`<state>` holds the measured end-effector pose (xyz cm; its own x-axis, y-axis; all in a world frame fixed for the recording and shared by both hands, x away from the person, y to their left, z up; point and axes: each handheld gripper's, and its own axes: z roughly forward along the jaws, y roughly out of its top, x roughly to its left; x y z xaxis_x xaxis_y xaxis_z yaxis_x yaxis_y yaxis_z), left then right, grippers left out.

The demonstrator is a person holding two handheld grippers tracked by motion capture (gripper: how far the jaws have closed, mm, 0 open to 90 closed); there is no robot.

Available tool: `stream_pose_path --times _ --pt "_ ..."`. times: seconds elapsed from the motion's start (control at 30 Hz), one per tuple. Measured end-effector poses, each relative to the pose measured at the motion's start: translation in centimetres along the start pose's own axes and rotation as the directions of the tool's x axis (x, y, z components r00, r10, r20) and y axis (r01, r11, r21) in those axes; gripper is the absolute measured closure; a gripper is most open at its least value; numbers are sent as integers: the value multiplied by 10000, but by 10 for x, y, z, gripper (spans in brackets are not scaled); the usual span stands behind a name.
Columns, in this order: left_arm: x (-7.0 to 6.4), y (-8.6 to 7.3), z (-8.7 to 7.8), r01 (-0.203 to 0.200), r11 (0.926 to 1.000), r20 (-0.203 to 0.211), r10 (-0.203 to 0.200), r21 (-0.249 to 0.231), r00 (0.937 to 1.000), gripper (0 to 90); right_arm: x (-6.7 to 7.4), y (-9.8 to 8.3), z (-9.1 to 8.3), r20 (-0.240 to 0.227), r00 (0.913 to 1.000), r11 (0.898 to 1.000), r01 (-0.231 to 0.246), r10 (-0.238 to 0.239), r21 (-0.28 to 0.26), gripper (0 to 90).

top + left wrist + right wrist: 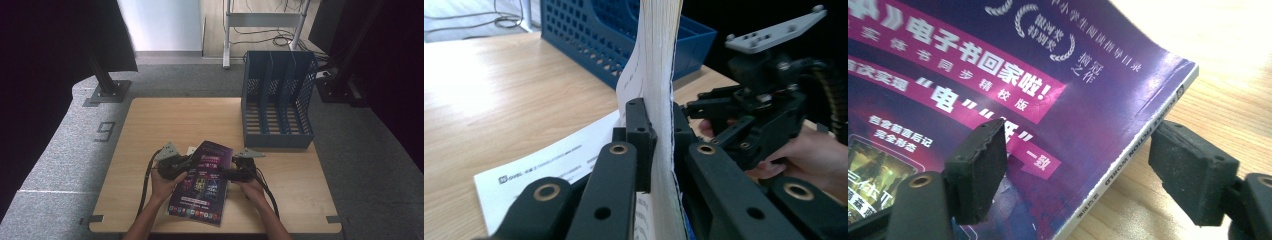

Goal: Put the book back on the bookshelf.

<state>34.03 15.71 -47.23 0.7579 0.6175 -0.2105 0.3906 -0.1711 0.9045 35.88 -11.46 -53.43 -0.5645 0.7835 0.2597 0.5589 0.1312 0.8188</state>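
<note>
Left tongs clamp magazine, lengthwise toward rack.

Magazine on table near front edge; file rack behind, at right; paper sheet beneath magazine.

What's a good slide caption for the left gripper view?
Left gripper clamps the magazine upright on edge beside a blue file rack.

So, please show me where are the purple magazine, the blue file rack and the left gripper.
purple magazine (202,187): high view, middle of cover.
blue file rack (276,140): high view, front wall.
left gripper (659,131): left gripper view, between jaw tips.
</note>
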Motion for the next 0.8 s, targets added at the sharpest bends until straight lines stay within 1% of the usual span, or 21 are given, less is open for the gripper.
stream_pose_path --times 0.07,0.1,0.13,0.17,0.3,0.37,0.4,0.47,0.57,0.6,0.63,0.8 --pt "3 -2 2 73 9999 -111 -72 144 9999 858 0 1 -1 -2 10000 10000 16 -16 -25 241" --pt "3 -2 2 73 9999 -111 -72 144 9999 858 0 1 -1 -2 10000 10000 16 -16 -25 241" --pt "6 -5 5 173 9990 -237 -164 409 9996 858 2 1 -2 -26 10000 10000 35 -35 -67 248" --pt "7 -6 6 194 9985 -332 -177 517 9993 858 2 1 -2 -32 10000 10000 52 -52 -72 248" --pt "14 -10 10 381 9969 -433 -351 696 9984 858 5 0 0 84 9997 9997 234 -235 95 247" --pt "17 -13 12 506 9957 -491 -469 779 9977 858 5 0 1 74 9998 9998 186 -187 84 249" --pt "17 -13 12 506 9957 -491 -469 779 9977 858 5 0 1 70 9998 9998 202 -203 76 250" --pt "21 -17 16 611 9935 -612 -553 960 9966 858 6 0 1 94 9997 9997 238 -239 108 254" --pt "23 -22 22 639 9899 -764 -545 1265 9956 858 8 0 2 177 9996 9996 238 -241 180 254" --pt "23 -22 22 639 9899 -764 -545 1265 9956 858 9 0 3 214 9994 9993 276 -281 236 254" --pt "25 -24 26 650 9876 -843 -533 1432 9950 858 10 0 5 265 9991 9991 321 -329 284 254" --pt "29 -29 31 732 9829 -976 -572 1688 9936 858 12 0 10 448 9980 9980 429 -449 461 261"
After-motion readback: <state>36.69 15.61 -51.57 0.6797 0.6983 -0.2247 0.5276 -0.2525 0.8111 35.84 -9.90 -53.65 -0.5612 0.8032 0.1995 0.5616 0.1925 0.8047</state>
